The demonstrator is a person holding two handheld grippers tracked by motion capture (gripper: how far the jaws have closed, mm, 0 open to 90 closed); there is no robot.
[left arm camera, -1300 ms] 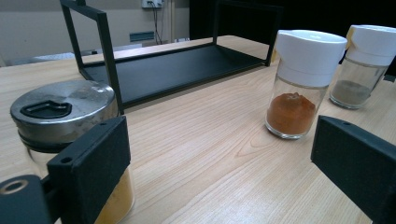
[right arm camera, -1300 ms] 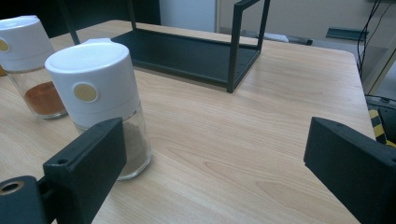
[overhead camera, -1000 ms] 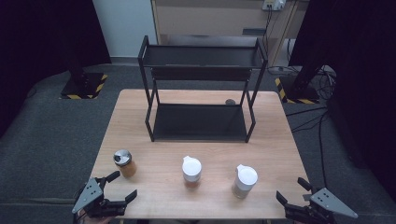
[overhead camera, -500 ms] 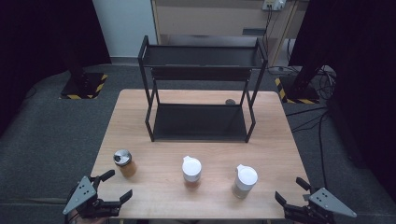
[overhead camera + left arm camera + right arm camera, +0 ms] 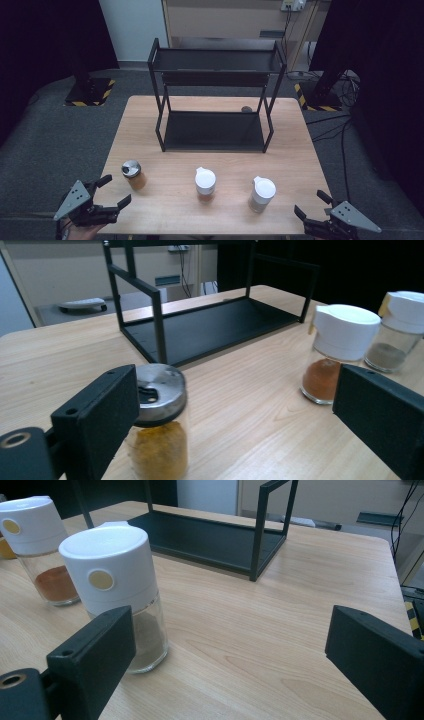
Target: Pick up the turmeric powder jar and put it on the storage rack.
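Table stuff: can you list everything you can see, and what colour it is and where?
Table: one, light wood, middle of the room.
Rack: one, black, two shelves, back half of the table.
Steel-lid jar: one, yellow powder, front left.
Middle jar: one, white lid, orange powder, front centre.
Right jar: one, white lid, grey-brown powder, front right.
Small dark thing: one, behind the rack; too small to tell.
Left gripper: black, open, off the front left corner.
Right gripper: black, open, at the front right corner.
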